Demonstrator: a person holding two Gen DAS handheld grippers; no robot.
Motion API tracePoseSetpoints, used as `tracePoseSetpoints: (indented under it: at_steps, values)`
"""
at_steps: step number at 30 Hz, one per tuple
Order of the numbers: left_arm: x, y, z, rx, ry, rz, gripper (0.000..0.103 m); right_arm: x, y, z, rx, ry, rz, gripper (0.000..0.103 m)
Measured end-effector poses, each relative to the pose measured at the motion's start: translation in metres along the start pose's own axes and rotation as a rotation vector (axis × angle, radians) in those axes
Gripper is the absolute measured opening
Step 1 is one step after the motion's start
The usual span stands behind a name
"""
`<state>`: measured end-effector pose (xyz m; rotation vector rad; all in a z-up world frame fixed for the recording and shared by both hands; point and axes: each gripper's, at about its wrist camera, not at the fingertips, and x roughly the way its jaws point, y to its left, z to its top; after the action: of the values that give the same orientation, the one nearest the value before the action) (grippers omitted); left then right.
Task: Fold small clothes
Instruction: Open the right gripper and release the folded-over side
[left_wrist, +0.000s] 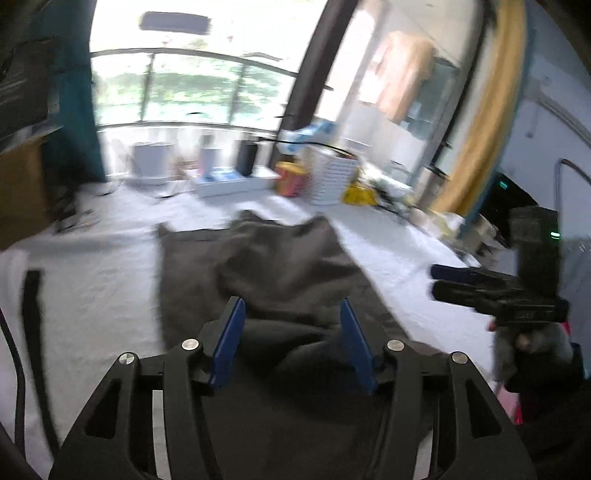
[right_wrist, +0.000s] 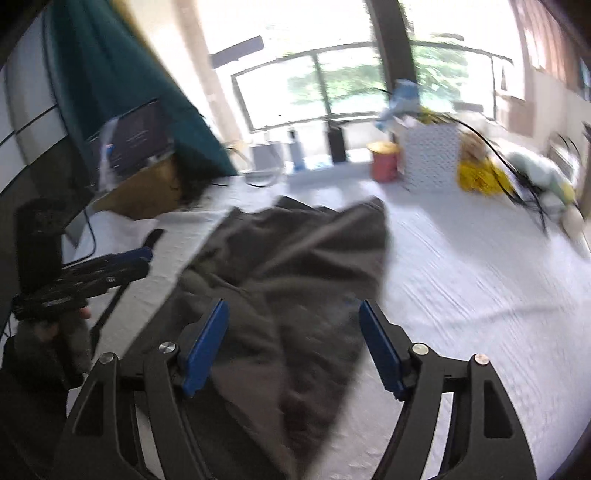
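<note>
Dark grey fabric, the small garment (left_wrist: 266, 266) being folded, lies rumpled on the white-covered table (left_wrist: 388, 251) straight ahead of and below both grippers, its near part running under their fingers. The left gripper (left_wrist: 291, 339) has its blue pads (left_wrist: 229, 343) spread apart with nothing pressed between them; the cloth sits beneath the gap, not in it. The right gripper (right_wrist: 295, 343) is likewise wide open, its blue pads (right_wrist: 380, 350) clear of the cloth, which passes under the gap and trails toward the camera in a tapering flap. Both pairs of jaws standing apart above loose fabric suggests the cloth lies free on the table and is not pinched anywhere, probably so it can settle flat. In the right wrist view the garment (right_wrist: 295, 258) looks doubled over on itself, with one layer heaped diagonally across another, so a fold seems partly made but untidy. Each gripper shows in the other's view off to the side, held in a gloved hand (right_wrist: 55, 332), the two flanking the garment so that each can work one edge. Beyond the cloth, at the far end of the table, stand a red tub (right_wrist: 384, 162) and a white patterned box (right_wrist: 432, 158). No brand, label or writing can be read; motion blur smears everything.
</note>
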<state>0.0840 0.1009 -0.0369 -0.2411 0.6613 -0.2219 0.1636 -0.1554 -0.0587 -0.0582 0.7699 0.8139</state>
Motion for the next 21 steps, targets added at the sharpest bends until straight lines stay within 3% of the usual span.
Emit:
tracePoseSetpoints:
  at_steps: [4,9,10,11,13,16,21]
  values:
    - [0.037,-0.026,-0.001,0.075,0.072,-0.069,0.057,-0.001,-0.022,-0.010,0.055,0.009,-0.026,0.074]
    - [0.073,-0.016,-0.012,0.028,0.203,-0.119,0.057,-0.004,-0.035,-0.021,0.092,0.009,-0.019,0.074]
    - [0.072,-0.013,-0.014,0.022,0.206,-0.126,0.049,-0.004,-0.036,-0.023,0.097,0.010,-0.016,0.074]
    - [0.069,-0.012,-0.016,0.024,0.204,-0.130,0.028,-0.004,-0.037,-0.025,0.097,0.013,-0.016,0.074]
    - [0.056,-0.011,-0.019,0.044,0.192,-0.124,0.008,-0.001,-0.037,-0.028,0.093,0.025,-0.016,0.074]
    - [0.026,-0.010,-0.023,0.044,0.151,-0.129,0.005,0.006,-0.034,-0.032,0.083,0.049,-0.010,0.074]
    - [-0.024,-0.011,-0.032,0.054,0.124,-0.075,0.004,0.016,-0.021,-0.041,0.051,0.085,0.005,0.074]
